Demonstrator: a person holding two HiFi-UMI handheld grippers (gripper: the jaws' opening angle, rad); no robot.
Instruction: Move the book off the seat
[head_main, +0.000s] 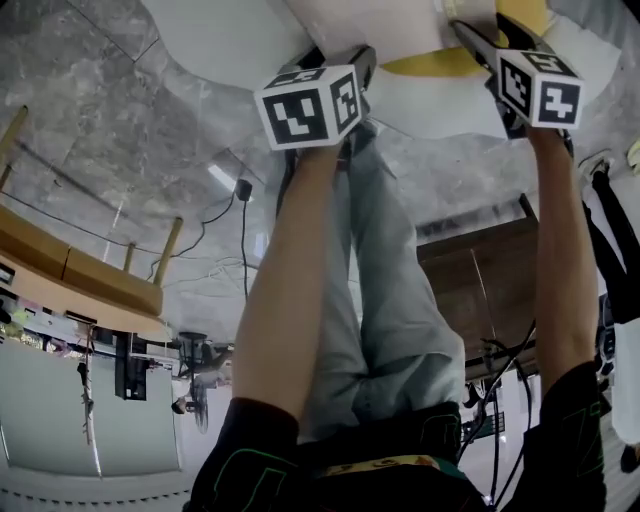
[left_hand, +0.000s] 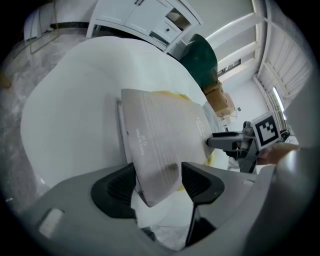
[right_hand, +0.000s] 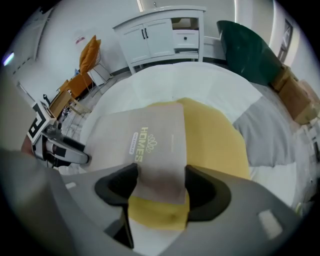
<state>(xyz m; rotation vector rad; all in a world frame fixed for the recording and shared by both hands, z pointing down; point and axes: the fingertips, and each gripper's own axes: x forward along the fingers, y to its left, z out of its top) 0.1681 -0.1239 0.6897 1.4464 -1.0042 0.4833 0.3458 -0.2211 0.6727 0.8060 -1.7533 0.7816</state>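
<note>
Big white round seat (right_hand: 150, 85) with a yellow cushion (right_hand: 215, 135) on it, and the book (right_hand: 145, 145) lies flat on the cushion. Its long side seems to run left-right between the two hands, so neither is nearer. Left tongs (left_hand: 157, 182) gape wide around the left end, right tongs (right_hand: 160, 182) wide around the right end, pads not pinching. No containers anywhere. I'd guess closing on both ends comes next.

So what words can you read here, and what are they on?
"HOMES": on the book cover, in the right gripper view.
Small print beside that word: too blurred to read.
Lines of print on the book in the left gripper view: too small to read.
Marker cubes: black-and-white square patterns, no letters.
</note>
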